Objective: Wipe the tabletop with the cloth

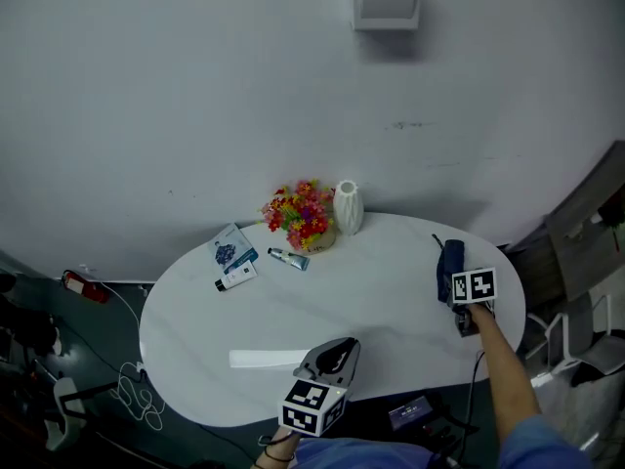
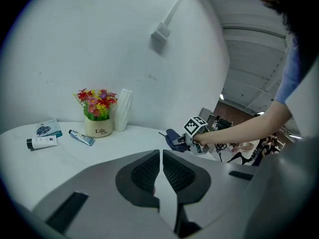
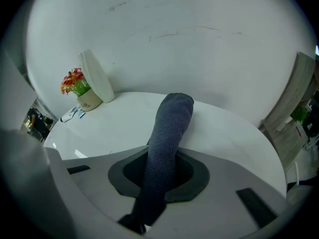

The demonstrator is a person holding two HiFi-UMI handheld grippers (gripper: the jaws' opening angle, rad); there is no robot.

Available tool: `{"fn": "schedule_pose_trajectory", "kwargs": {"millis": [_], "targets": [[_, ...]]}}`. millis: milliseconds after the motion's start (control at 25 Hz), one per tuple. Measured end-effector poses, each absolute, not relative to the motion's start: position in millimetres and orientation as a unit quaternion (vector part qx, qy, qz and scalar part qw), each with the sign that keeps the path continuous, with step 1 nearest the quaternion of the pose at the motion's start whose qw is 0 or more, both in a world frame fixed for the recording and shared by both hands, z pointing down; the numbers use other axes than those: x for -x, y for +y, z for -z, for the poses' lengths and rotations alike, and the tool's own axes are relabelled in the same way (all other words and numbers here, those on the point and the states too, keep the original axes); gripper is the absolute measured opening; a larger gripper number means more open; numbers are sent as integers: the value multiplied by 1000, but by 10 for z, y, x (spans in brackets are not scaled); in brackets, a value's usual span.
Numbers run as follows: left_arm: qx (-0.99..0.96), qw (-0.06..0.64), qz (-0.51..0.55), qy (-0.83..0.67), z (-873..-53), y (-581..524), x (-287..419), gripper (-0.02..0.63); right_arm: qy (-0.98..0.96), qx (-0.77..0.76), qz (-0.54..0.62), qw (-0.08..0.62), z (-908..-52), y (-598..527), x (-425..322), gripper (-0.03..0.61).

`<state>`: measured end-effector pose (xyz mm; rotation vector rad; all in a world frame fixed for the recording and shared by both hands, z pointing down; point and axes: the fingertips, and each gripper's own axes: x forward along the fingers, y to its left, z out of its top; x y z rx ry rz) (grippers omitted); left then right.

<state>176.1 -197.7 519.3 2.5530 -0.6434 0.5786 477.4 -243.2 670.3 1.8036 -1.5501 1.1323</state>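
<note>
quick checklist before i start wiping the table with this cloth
1. Cloth clamped in right tool: ok.
2. Cloth pressed flat on tabletop: cannot tell.
3. Left tool shut, empty, at the near edge: ok.
4. Flower pot, vase and tube well away from the cloth: ok.
5. Whole tabletop free to wipe: not ok, those things sit at the far side.
</note>
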Motion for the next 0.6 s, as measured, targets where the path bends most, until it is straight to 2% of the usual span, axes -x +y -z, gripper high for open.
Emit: {"fn": "schedule_pose_trajectory", "kwargs": {"millis": [320, 600], "targets": [[-920, 225, -221, -234, -5259, -1897, -1809, 23, -515, -712, -418, 231, -6616, -2177, -5562, 69], [-918, 224, -213, -249, -5223, -1936, -1564, 23, -525, -715, -408, 214, -6401, -2200, -5340, 69]]}}
